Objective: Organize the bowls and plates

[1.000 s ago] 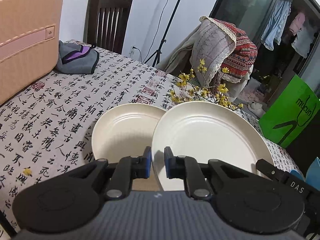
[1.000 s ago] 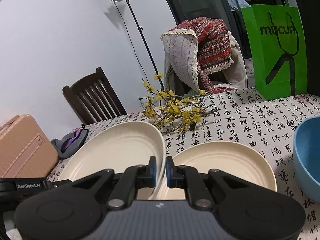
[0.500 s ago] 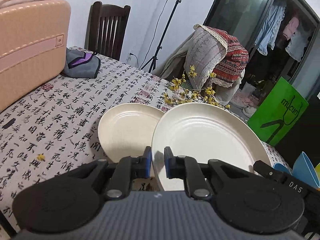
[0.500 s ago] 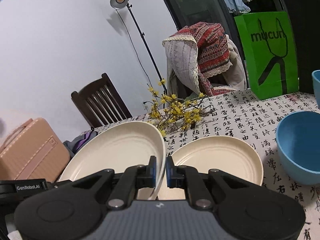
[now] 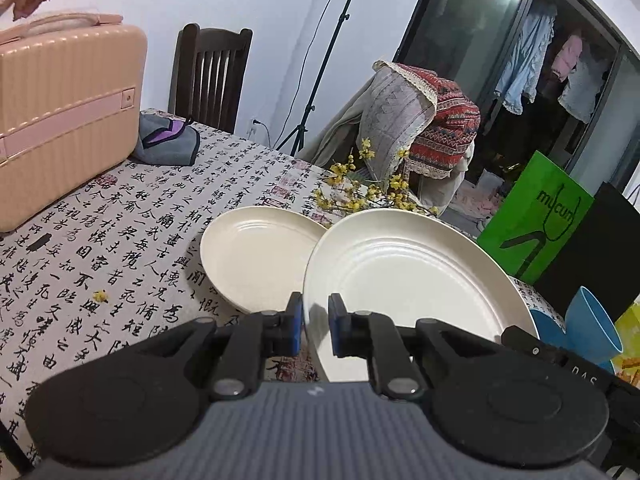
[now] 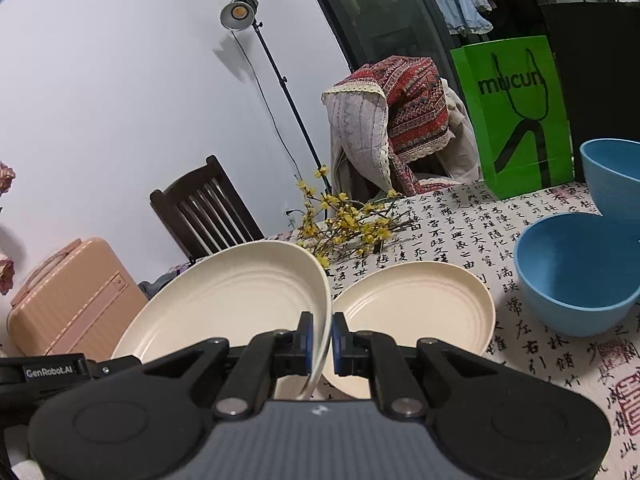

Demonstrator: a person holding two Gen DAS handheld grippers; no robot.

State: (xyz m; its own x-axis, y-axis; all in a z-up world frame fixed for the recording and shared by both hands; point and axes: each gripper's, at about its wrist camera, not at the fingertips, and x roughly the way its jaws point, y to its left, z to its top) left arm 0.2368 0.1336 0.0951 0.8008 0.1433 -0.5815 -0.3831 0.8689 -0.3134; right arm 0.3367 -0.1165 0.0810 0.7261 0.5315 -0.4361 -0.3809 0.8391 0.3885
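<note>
We carry the lifted plate (image 5: 404, 276) with both grippers, jaws of left gripper (image 5: 315, 330) and right gripper (image 6: 319, 340) clamped on its rim; blue bowls (image 6: 576, 272) now enter lower right; the stacking spot looks nearer.

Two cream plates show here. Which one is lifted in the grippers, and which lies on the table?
The larger, nearer plate is lifted and tilted, its rim pinched by the left gripper and right gripper. The smaller plate behind lies flat on the tablecloth.
</note>
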